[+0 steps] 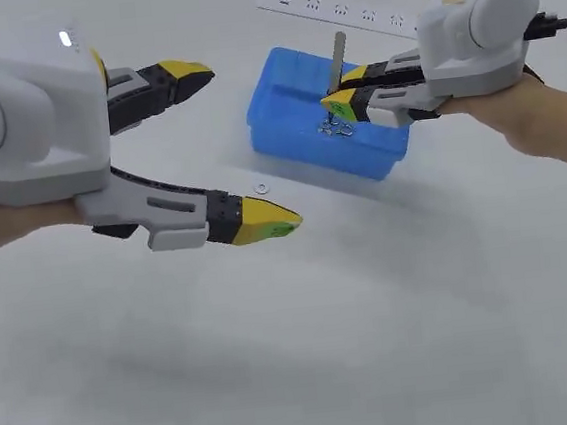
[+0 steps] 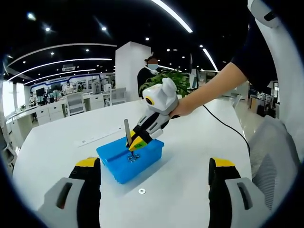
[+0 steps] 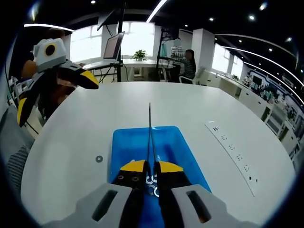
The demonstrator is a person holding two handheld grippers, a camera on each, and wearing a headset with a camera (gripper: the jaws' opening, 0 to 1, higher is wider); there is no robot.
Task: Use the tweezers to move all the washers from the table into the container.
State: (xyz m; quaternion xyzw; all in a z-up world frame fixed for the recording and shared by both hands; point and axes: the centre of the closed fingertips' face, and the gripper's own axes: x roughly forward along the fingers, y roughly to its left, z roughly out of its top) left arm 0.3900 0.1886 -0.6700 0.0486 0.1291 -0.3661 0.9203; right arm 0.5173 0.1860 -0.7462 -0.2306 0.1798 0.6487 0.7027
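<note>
Blue plastic container already holds several small metal washers under your right gripper, whose jaws pinch the thin grey tweezers, but one silver washer is left on the white table just beside it, near your wide-spread, empty left gripper.

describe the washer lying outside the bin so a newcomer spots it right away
Find the blue container on the white table. Beside its near wall, on bare tabletop, lies a tiny flat metal ring: the washer. Unlike the washers piled inside the container under the tweezers in the right tool, it lies alone outside.
</note>
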